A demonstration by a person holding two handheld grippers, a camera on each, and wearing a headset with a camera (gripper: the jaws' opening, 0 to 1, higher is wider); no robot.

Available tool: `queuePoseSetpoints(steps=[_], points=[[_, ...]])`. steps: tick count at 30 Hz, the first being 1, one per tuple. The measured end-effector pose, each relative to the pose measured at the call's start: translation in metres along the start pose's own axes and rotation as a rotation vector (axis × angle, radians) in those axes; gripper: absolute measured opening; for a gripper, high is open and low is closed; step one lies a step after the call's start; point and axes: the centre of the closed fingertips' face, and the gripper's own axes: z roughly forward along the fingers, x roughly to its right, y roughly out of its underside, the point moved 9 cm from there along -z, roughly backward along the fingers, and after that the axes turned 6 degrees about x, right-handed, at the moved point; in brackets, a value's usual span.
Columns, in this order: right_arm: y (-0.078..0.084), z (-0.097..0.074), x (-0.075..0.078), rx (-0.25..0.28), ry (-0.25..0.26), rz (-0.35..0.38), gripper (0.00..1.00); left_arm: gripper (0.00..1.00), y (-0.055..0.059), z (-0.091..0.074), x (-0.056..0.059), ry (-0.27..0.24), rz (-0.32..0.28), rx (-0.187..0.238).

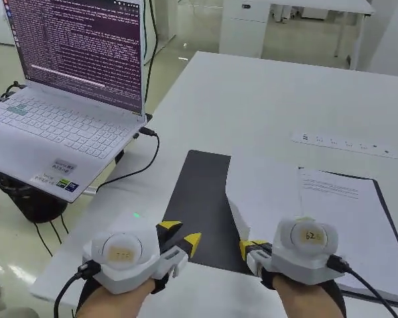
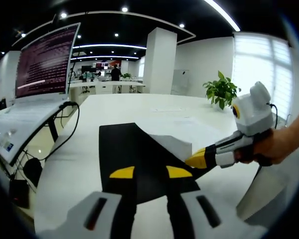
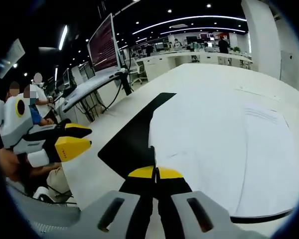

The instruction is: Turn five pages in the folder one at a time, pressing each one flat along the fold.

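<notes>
White table point(image 1: 252, 99); right gripper point(image 3: 155, 173) tight on page point(image 3: 214, 144)

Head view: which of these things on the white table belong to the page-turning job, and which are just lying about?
In the job: folder; lifted page, pinched in the right gripper; printed page; left gripper, fingers open.

Lying about: laptop; cable; power strip.
</notes>
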Motion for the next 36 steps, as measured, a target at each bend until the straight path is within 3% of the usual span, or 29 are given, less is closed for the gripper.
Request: queuePoseSetpoints(steps=[11,22,29,36], points=[[0.012,0.014,-0.001,-0.063,-0.013,-0.025,0.0,0.21,0.008,0.004,-0.001,0.006,-0.001,-0.037],[0.02,0.012,0.001,-0.067,-0.035,-0.016,0.03,0.21,0.012,0.02,0.005,0.034,-0.003,-0.067],[0.023,0.006,-0.002,-0.027,-0.091,0.027,0.05,0.21,0.011,0.041,0.018,0.089,0.027,-0.081],[0.026,-0.01,0.002,0.019,-0.108,0.092,0.04,0.2,0.013,0.066,0.028,0.124,0.055,-0.108]])
